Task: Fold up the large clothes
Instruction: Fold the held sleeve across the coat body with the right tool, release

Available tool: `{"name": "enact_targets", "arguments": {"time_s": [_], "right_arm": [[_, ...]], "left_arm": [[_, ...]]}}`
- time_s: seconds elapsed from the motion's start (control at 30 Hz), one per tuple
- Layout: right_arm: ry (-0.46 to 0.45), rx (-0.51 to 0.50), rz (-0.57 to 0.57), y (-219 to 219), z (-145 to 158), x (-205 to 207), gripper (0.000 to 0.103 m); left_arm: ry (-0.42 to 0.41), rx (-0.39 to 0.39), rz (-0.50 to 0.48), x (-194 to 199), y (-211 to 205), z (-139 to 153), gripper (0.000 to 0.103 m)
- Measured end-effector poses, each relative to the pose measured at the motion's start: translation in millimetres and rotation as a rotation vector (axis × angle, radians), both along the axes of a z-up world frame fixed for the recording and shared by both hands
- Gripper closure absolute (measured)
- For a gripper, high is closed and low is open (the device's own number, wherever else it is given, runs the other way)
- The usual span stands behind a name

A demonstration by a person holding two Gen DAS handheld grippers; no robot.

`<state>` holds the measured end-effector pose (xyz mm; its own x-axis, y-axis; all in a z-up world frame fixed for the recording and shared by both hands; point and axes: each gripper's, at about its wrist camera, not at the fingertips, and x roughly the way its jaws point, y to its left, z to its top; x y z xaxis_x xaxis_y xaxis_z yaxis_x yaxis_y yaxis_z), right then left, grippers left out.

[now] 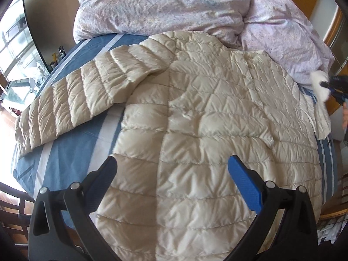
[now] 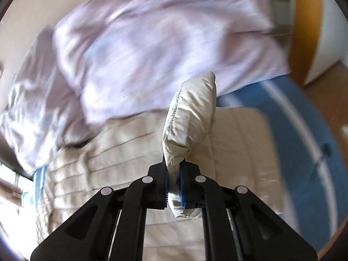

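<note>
Quilted cream jacket: spread flat on the blue striped bed, one sleeve extended toward the bed's edge. Left gripper: angled down over the jacket's hem, jaws apart, holding nothing. Right gripper: angled down, clamped on the jacket's cuff. Lilac duvet: bunched beyond the jacket's collar.

Cream quilted jacket spread flat, one sleeve outstretched.

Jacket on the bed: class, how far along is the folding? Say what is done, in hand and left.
Done: the jacket lies spread flat on the bed. In hand: the right claw is shut on a sleeve end, raised off the jacket. Left: the other sleeve lies stretched out, the body is unfolded, and the left claw is open, empty.
</note>
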<state>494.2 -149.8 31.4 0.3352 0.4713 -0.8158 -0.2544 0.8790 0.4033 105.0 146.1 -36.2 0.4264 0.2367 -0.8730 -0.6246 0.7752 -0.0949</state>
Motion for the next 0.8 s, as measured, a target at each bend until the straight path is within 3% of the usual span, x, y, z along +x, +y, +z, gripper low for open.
{"name": "enact_targets", "arguments": {"time_s": [0.13, 0.4, 0.6, 0.67, 0.73, 0.8], "right_arm": [[0.038, 0.002, 0.092, 69, -5, -28, 0.095], [0.101, 0.012, 0.237, 164, -15, -82, 0.095], [0.113, -0.036, 0.331, 221, -20, -108, 0.093], [0.131, -0.067, 0.369, 231, -22, -112, 0.083], [0.163, -0.021, 0.396, 231, -17, -114, 0.049], [0.130, 0.055, 0.388, 226, -2, -113, 0.048]], "left_arm": [[-0.003, -0.008, 0.015, -11, 18, -2, 0.002], [-0.007, -0.028, 0.061, -34, 55, -7, 0.002], [-0.007, -0.031, 0.067, -41, 73, -9, 0.002], [-0.011, -0.032, 0.070, -42, 76, -9, 0.002], [-0.017, -0.033, 0.077, -46, 84, -8, 0.002], [-0.016, -0.034, 0.090, -50, 94, -9, 0.002]]}}
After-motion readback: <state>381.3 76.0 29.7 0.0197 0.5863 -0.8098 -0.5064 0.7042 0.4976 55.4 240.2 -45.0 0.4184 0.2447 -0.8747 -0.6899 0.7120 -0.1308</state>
